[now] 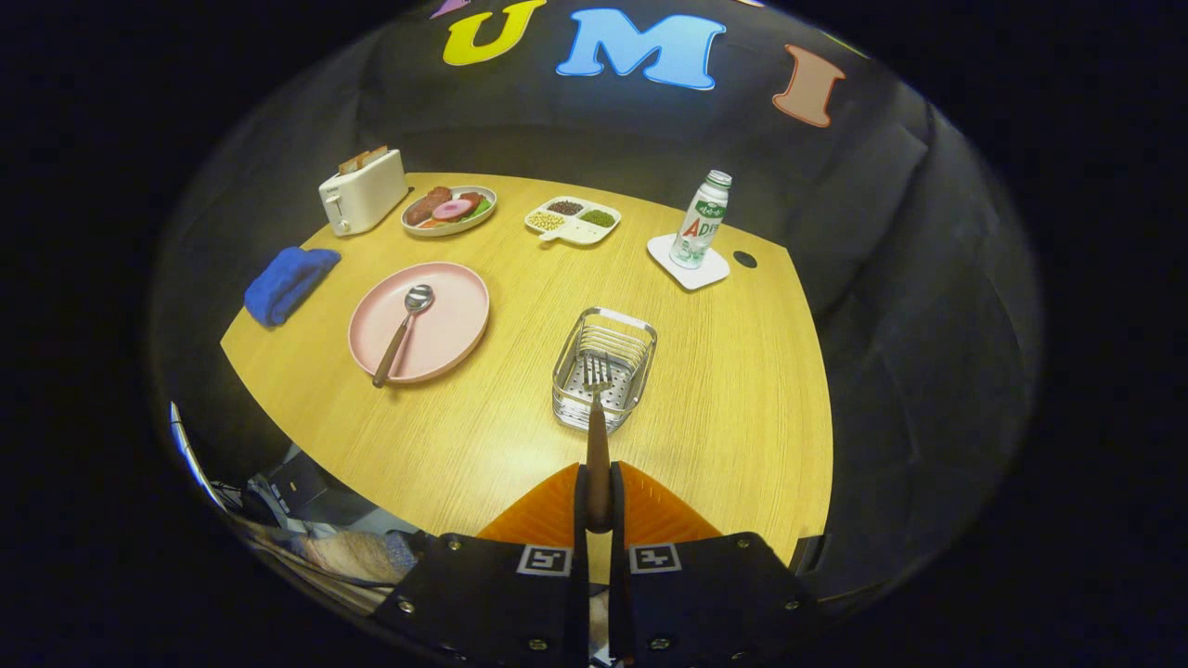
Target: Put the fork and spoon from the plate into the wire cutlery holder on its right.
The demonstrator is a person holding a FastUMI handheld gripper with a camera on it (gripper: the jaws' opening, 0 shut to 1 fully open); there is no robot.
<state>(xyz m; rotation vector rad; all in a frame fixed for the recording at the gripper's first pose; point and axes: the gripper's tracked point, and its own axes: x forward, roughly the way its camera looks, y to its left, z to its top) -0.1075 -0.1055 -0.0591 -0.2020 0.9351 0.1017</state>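
1. I am holding the fork [597, 419] in the gripper [599, 506]: the fingers are pressing in on its dark handle from both sides, nearly closed, with only the handle's width between them.
2. The fork's long axis is running straight ahead along the fingers, tines forward, and the tines are lying over the near part of the wire cutlery holder [605, 369] (whether they are already inside the rim or hanging just above it, I cannot tell from this angle).
3. That is the relation the next move is turning on, as I judge it: the holder is sitting directly beyond the fingertips, in line with the fork, so I am expecting to lower or tip the fork in, not to travel sideways.
4. The spoon [404, 334] is lying on the pink plate [455, 339], well to the left of the holder, bowl pointing away from me and handle reaching over the plate's near rim.
5. Counting the task's things: one fork, one spoon, one plate, one holder. One piece of cutlery is in hand, one is waiting on the plate.
6. Counting the rest on the table [724, 399]: one toaster [362, 190], one blue cloth [288, 283], one dish of food [449, 211], one divided tray [574, 222], and one bottle [702, 221] standing on a white coaster [689, 263].
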